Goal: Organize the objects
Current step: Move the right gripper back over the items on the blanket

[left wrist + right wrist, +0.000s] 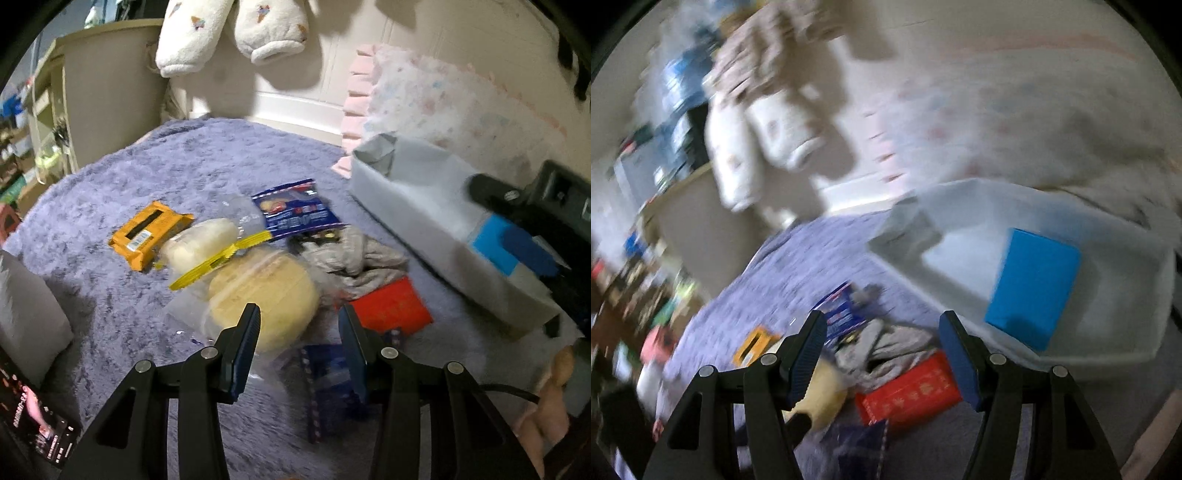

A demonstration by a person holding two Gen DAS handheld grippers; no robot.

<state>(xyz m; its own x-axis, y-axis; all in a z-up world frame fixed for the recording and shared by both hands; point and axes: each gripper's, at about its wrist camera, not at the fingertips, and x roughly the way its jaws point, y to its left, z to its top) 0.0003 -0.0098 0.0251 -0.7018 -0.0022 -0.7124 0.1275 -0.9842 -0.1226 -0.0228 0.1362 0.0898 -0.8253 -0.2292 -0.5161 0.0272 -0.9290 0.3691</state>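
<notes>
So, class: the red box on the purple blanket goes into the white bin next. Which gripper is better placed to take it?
Probably the right gripper: open and empty, with the red box between its fingers and the white bin just beyond.

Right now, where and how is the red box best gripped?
Probably across its two long edges, from above. The red box lies flat on the blanket with its top bare. Grey cloth crowds its far end, so the near half looks freer.
</notes>
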